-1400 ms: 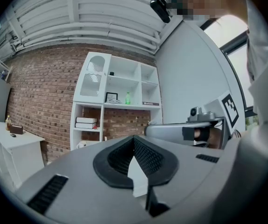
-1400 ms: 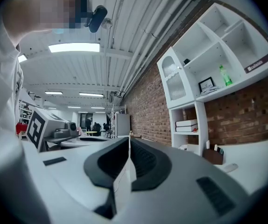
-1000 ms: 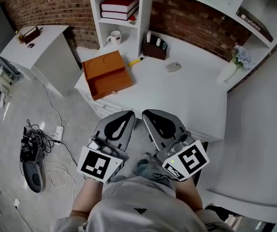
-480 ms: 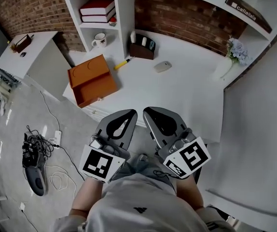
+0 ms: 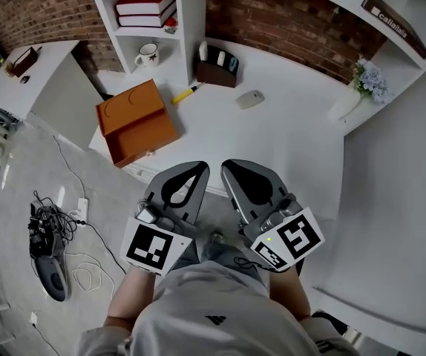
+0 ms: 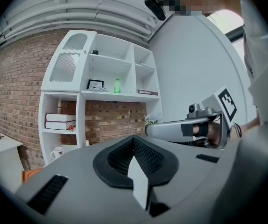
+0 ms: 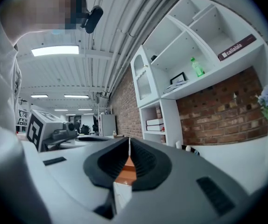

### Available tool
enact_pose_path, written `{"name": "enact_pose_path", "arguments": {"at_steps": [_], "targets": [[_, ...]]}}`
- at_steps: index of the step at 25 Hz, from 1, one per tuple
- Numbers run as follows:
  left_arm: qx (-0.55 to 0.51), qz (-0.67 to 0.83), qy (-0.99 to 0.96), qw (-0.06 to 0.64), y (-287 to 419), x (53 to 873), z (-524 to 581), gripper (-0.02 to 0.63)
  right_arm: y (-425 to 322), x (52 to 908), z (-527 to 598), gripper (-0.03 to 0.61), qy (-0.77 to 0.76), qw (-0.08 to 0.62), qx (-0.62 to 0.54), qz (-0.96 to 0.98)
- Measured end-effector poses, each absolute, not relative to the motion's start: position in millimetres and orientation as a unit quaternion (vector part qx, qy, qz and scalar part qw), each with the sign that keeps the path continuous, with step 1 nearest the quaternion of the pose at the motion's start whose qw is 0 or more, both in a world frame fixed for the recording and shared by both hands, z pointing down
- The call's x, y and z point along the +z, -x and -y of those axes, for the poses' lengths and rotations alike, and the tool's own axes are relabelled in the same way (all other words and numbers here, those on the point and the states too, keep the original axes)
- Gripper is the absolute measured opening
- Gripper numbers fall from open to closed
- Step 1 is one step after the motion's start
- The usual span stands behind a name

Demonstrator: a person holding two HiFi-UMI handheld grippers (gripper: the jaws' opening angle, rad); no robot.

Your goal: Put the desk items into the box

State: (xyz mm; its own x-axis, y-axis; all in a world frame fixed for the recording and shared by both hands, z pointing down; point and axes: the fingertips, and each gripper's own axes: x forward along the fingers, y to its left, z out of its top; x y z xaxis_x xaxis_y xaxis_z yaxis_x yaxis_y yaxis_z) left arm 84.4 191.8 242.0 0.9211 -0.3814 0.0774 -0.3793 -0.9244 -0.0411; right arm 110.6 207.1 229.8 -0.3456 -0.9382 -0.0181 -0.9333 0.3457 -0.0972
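An open orange box (image 5: pixel 137 123) lies at the white desk's (image 5: pixel 287 147) left end, its lid folded back. On the desk beyond it are a yellow pen (image 5: pixel 185 92), a grey mouse (image 5: pixel 249 99) and a brown organiser (image 5: pixel 217 71). My left gripper (image 5: pixel 200 167) and right gripper (image 5: pixel 229 166) are side by side at the desk's front edge, pointing level, both shut and empty. The left gripper view shows shut jaws (image 6: pixel 135 143) with the right gripper (image 6: pixel 185 127) beside them. In the right gripper view the orange box (image 7: pixel 128 168) shows past the shut jaws (image 7: pixel 128 146).
A white shelf unit holds books (image 5: pixel 146 6) and a mug (image 5: pixel 148 51). A vase of flowers (image 5: pixel 355 95) stands at the desk's right end against the brick wall. A low side cabinet (image 5: pixel 31 69) is to the left, with cables (image 5: pixel 50 232) on the floor.
In the head view the desk and its things have slid to the left while both grippers kept together at its front edge. Both stay shut.
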Motion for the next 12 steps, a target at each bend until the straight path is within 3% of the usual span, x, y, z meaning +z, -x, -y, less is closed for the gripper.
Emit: {"name": "enact_pose_path", "arguments": {"at_steps": [12], "targets": [[-0.032,-0.147,0.989,0.010,-75,235,-108,0.008,-102,227,-123,0.011,0.615,0.020,-0.041,-0.787]]}}
